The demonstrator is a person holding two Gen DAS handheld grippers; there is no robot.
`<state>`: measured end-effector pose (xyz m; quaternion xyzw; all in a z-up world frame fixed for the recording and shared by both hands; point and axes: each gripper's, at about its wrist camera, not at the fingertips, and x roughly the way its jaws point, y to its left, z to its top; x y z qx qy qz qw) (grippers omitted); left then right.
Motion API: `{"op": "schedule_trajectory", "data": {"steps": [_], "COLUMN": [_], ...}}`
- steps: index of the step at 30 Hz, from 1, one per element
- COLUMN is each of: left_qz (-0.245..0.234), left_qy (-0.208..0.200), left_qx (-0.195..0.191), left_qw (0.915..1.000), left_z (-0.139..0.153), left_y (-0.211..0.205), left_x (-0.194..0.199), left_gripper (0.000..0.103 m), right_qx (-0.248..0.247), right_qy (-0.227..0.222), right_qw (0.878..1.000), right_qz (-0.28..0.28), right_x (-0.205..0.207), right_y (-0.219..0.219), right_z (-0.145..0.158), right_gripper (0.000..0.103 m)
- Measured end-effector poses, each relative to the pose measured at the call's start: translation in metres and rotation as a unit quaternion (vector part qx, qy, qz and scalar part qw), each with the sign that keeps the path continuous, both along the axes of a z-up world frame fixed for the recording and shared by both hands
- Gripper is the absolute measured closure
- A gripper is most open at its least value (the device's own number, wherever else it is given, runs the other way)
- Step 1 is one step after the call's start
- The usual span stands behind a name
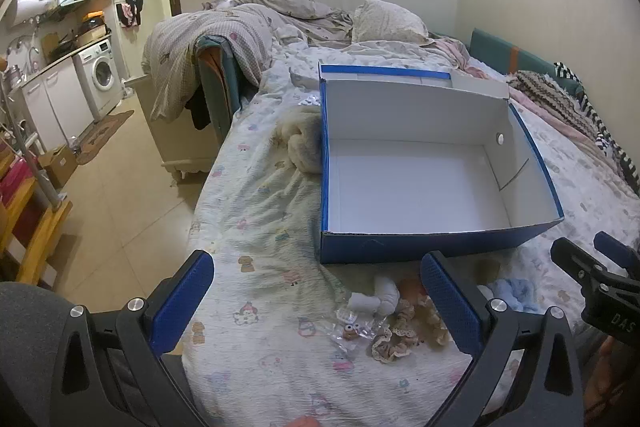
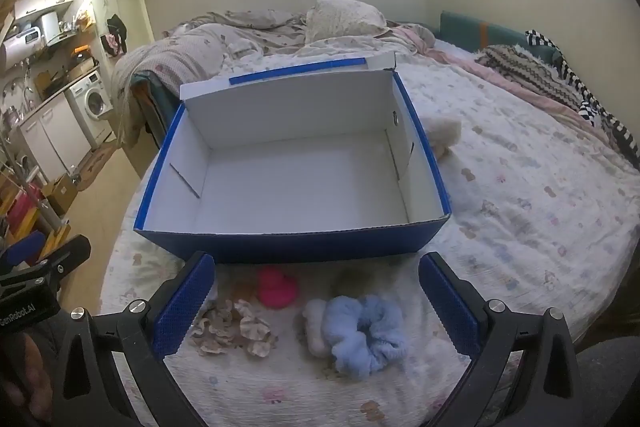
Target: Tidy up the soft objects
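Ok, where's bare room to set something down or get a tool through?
The box floor is bare. Open sheet lies right of the box. It is crowded in front of it: blue scrunchie, beige scrunchies, pink toy.

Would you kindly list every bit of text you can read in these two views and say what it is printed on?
"DAS": white letters on the black body of the right gripper, at the left view's right edge; it may be cut off.
"GenRobot.AI": white lettering on the body of the left gripper, at the right view's left edge.
Box: no print legible.
Washing machine panel and kitchen appliances: too small and blurred to read.
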<state>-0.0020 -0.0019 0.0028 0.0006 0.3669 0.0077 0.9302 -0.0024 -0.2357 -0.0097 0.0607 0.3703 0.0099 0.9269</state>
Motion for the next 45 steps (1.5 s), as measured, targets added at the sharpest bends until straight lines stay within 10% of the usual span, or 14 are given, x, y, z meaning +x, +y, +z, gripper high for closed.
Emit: {"op": "schedule_trajectory", "data": {"steps": [45], "left_qz": [-0.002], "left_qy": [0.005], "left_qx": [-0.004], "left_qw": [1.0000], "left_z": [-0.0022], "left_y": [-0.0011], "left_x": [0.0009], "left_gripper": [0.000], "right_qx": [0.001], "right_qy": [0.000], "right_qw": [1.000], "right_qz": [0.002], "right_x": [-0.0017], "right_y": [0.0018], "right_z": [-0.0055], "right_gripper": [0.000]}}
